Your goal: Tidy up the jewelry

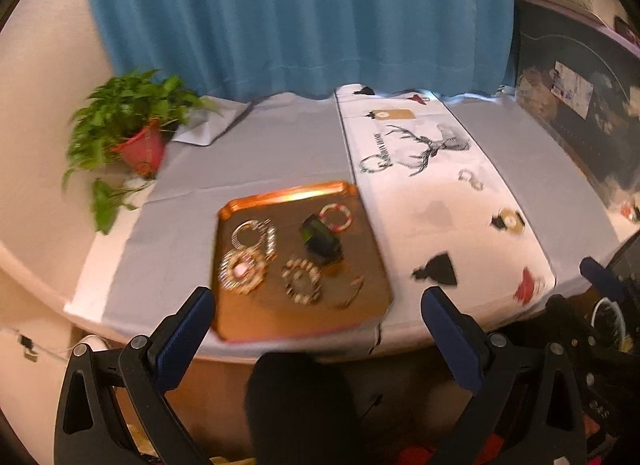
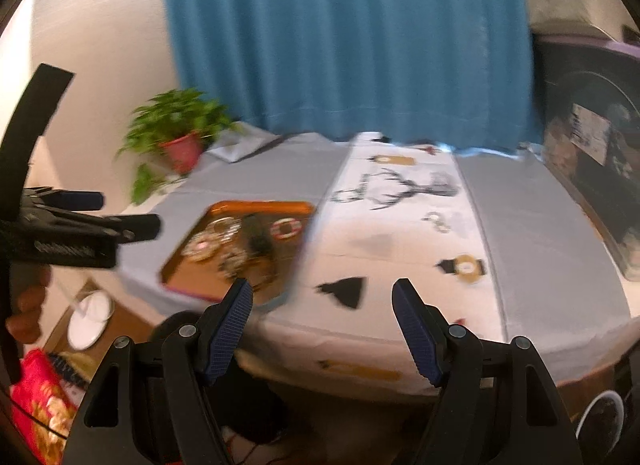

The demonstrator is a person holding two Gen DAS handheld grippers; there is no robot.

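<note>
Left wrist view: left gripper (image 1: 318, 307) held level off the table's near edge, jaws spread wide, empty, aimed at orange tray (image 1: 240, 325) carrying bracelets (image 1: 244, 271) and a dark box (image 1: 320, 241). Right wrist view: right gripper (image 2: 322, 299) likewise spread and empty, pointing over white runner (image 2: 400, 305), loose bracelet (image 2: 438, 221) lying farther along it.

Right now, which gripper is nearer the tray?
Left. The left gripper hangs open just short of the tray's near edge, lined up with it. The right gripper, also open, is off to the tray's right, over the white runner.
</note>
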